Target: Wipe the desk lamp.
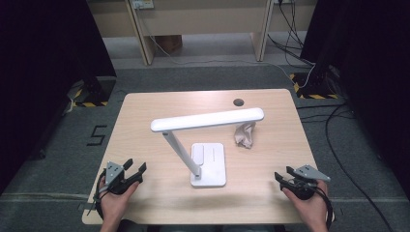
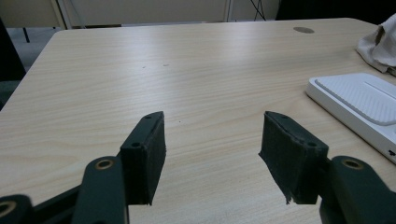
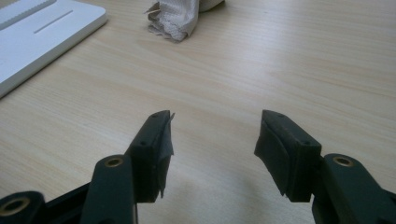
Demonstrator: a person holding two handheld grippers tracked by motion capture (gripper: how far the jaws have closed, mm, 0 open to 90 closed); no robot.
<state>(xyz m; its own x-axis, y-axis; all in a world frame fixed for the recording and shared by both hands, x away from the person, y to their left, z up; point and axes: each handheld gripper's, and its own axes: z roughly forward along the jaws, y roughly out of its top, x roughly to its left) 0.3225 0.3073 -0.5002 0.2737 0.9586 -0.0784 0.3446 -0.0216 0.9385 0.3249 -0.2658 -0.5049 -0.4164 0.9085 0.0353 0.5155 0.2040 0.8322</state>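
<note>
L hand-held gripper (image 2: pixel 212 140) jaws apart, empty | lamp base (image 2: pixel 359 100) right | cloth (image 2: pixel 380 44) far right

The desk lamp (image 1: pixel 203 145) stands mid-bench (image 1: pixel 145 111) and is the main obstacle: its flat base (image 1: pixel 209 163) sits on the wood, its slanted stem (image 1: pixel 181 152) rises from it, and its long head (image 1: pixel 208 119) spans overhead. Left of the lamp the bench is bare from the left gripper (image 1: pixel 134 167) to the far edge. Right of the lamp, a crumpled cloth (image 1: pixel 245 134) lies just beside the base's far corner; bare wood lies between the base and the right gripper (image 1: pixel 284 173).
</note>
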